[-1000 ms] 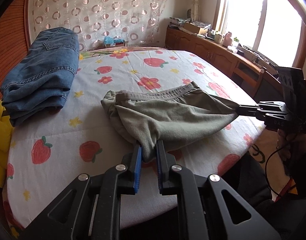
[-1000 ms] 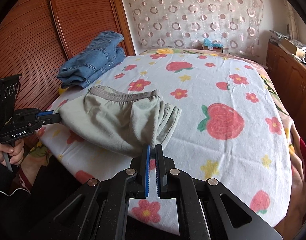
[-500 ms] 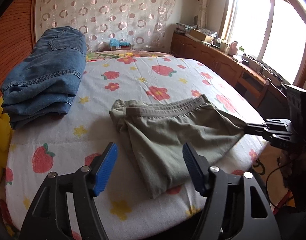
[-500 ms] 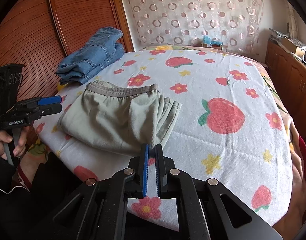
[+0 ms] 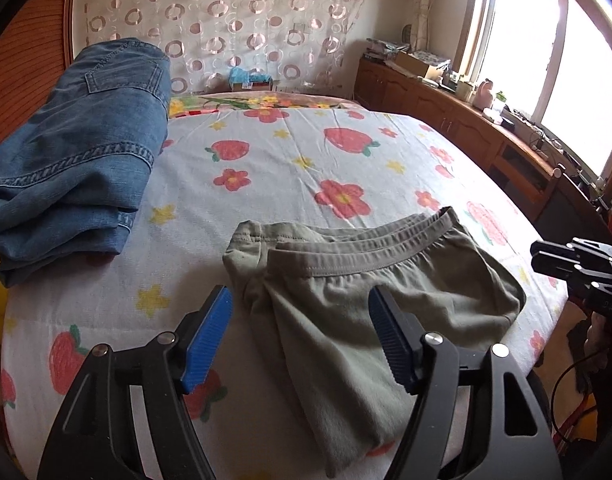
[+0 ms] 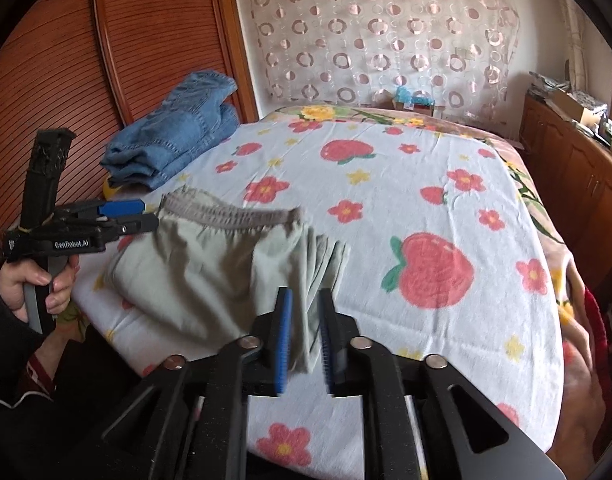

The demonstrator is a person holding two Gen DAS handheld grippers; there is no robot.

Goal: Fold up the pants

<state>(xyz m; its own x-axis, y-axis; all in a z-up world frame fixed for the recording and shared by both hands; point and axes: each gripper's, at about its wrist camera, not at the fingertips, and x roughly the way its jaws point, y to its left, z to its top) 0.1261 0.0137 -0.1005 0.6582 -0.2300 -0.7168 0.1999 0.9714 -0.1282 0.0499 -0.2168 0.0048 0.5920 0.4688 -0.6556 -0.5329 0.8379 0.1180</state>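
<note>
Lying folded at bed (image 6: 446,184) edge (near corner) — olive pants (image 5: 386,312); left tongs (image 5: 301,336) and right tongs (image 6: 303,336) both released.

Daylight floods in through tall wood-framed window (image 5: 562,60) at right of left wrist view — panes blown out to white. White strawberry-print bedsheet (image 5: 306,168) evenly lit, shadows soft. Both views heavily fisheye — straight edges bow, dark vignette at corners. Right wrist view: folded grey-green cotton pants (image 6: 225,264) smeared by motion blur; ribbed wooden wardrobe doors (image 6: 65,80) dimmer.
</note>
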